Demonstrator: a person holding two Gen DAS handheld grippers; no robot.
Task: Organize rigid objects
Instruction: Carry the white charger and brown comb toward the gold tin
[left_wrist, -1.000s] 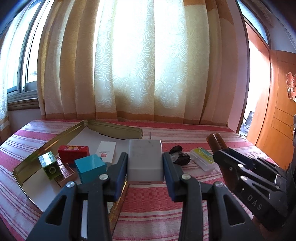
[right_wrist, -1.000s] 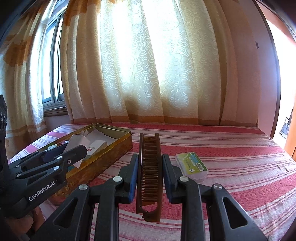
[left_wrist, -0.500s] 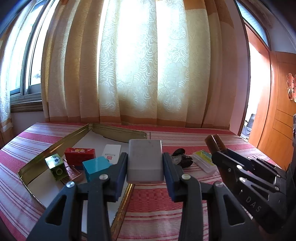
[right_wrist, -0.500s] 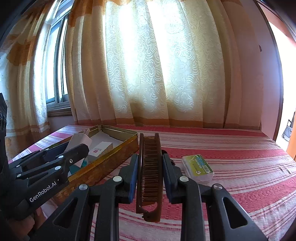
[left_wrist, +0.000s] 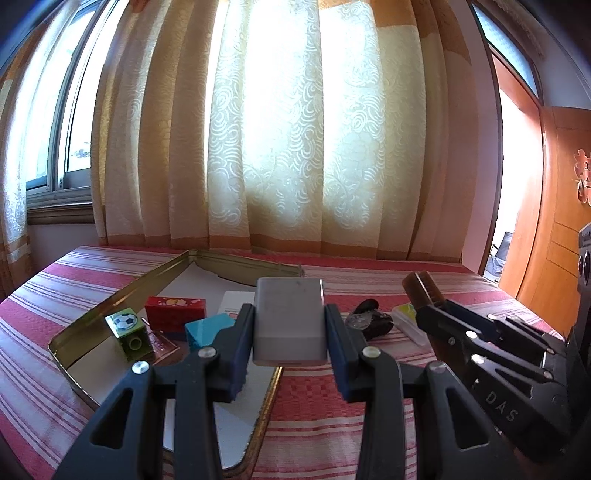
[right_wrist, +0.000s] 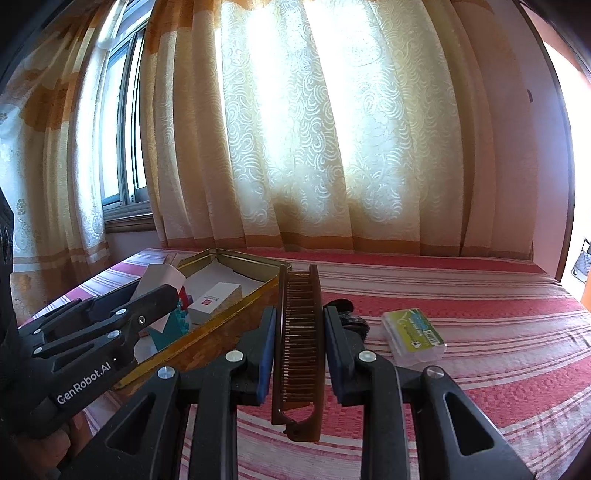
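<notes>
Left gripper (left_wrist: 289, 341) fingers clamp a grey box (left_wrist: 289, 325); right gripper (right_wrist: 299, 349) clamps a comb (right_wrist: 298, 343). Lower each level into the tin (left_wrist: 110, 301), clear of its rim.

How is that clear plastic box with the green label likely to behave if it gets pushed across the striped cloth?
The clear plastic box lies flat and low on the striped cloth, so it should slide rather than tip or roll. Its smooth, rigid-looking shell will probably keep its shape. The woven cloth may drag on it or bunch a little, and it looks light for its size, though its contents are hard to make out.
</notes>
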